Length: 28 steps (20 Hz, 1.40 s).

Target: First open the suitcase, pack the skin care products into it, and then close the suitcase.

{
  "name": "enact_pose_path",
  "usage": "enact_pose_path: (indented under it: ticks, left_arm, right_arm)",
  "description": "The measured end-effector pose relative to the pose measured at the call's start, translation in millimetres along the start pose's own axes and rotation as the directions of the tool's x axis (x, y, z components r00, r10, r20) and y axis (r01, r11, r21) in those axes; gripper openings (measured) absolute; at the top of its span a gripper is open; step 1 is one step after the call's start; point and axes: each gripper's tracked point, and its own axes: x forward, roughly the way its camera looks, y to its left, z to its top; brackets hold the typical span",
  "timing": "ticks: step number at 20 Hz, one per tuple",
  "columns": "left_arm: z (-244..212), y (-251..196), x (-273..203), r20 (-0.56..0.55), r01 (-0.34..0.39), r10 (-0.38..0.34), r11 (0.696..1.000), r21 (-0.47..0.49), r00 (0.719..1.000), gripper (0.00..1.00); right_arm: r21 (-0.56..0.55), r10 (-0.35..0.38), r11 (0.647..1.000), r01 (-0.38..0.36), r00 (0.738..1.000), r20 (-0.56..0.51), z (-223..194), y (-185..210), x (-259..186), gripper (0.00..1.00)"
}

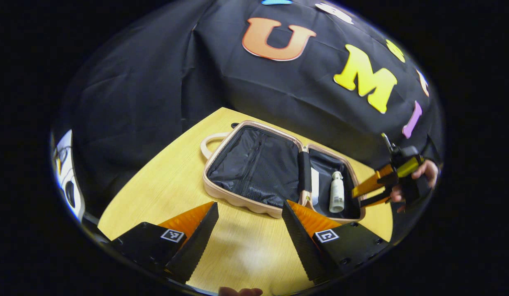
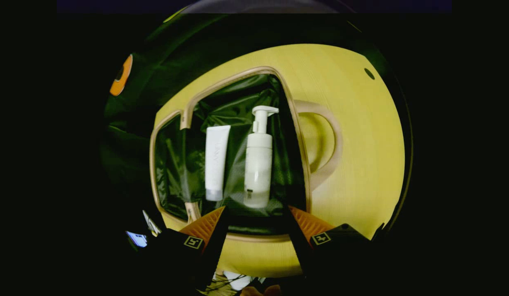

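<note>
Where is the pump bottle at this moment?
The pump bottle lies inside the open suitcase, right of the tube in the right gripper view, near the handle-side wall.

My left gripper (image 1: 250,222) has two wedge-shaped fingers with ribbed inner faces, each on a blocky housing bearing a small square black-and-white marker; round screw heads dot one housing. My right gripper (image 2: 256,224) has the same ribbed wedges and square markers. Seen from the left gripper view, its body is dark with a yellow band and a thin metal hook on top.
</note>
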Motion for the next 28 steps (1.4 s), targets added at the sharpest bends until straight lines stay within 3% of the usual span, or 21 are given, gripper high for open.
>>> enact_pose_path:
  ticks: [3,4,6,8,11,14,18,19,20,21,22,23,24,27,28]
  left_arm:
    - [20,31,25,0.031,0.042,-0.04,0.995,-0.091,0.999,0.99]
    - [31,42,33,0.044,0.062,-0.057,0.991,-0.115,0.997,0.98]
    - [56,65,50,0.083,0.098,-0.085,0.98,-0.171,0.993,0.98]
    - [81,80,74,0.121,0.145,-0.119,0.961,-0.237,0.985,0.97]
    - [94,109,115,0.109,0.166,-0.136,0.925,-0.343,0.985,0.96]
    - [84,124,152,0.062,0.178,-0.168,0.879,-0.441,0.984,0.96]
    - [84,122,181,0.104,0.235,-0.216,0.778,-0.583,0.971,0.89]
    - [85,123,188,0.116,0.25,-0.227,0.754,-0.607,0.967,0.99]
    - [87,121,192,0.133,0.264,-0.234,0.727,-0.634,0.963,0.84]
    - [90,122,196,0.145,0.273,-0.238,0.701,-0.659,0.96,0.8]
    - [92,120,200,0.15,0.278,-0.242,0.682,-0.677,0.959,0.86]
    - [93,118,206,0.151,0.281,-0.247,0.668,-0.689,0.957,0.84]
    - [91,115,211,0.143,0.282,-0.257,0.661,-0.696,0.956,0.65]
    - [83,105,217,0.099,0.267,-0.278,0.669,-0.694,0.955,0.49]
    - [84,104,214,0.095,0.264,-0.278,0.671,-0.693,0.956,0.38]
  right_arm:
    - [-0.143,0.102,0.986,-0.083,0.985,0.137,7,2,-49,0.78]
    - [-0.185,0.136,0.977,-0.102,0.974,0.182,11,2,-64,0.73]
    - [-0.252,0.228,0.954,-0.165,0.942,0.245,7,8,-92,0.78]
    - [-0.304,0.288,0.932,-0.196,0.912,0.293,1,10,-114,0.73]
    - [-0.354,0.303,0.918,-0.179,0.893,0.334,-9,0,-133,0.78]
    - [-0.33,0.295,0.926,-0.185,0.899,0.323,-26,-6,-132,0.78]
    - [-0.263,0.282,0.944,-0.2,0.903,0.325,-30,-16,-135,0.78]
    - [-0.244,0.281,0.947,-0.206,0.902,0.327,-29,-18,-135,0.78]
    - [-0.23,0.278,0.951,-0.209,0.902,0.33,-28,-19,-136,0.78]
    - [-0.22,0.275,0.953,-0.209,0.902,0.334,-26,-20,-136,0.78]
    - [-0.218,0.273,0.954,-0.207,0.901,0.338,-25,-20,-136,0.78]
    - [-0.219,0.271,0.954,-0.204,0.9,0.34,-24,-20,-136,0.78]
    - [-0.221,0.27,0.954,-0.202,0.9,0.342,-24,-20,-137,0.78]
    - [-0.22,0.275,0.953,-0.208,0.9,0.339,-25,-17,-136,0.78]
    - [-0.216,0.279,0.953,-0.215,0.898,0.339,-25,-17,-137,0.78]
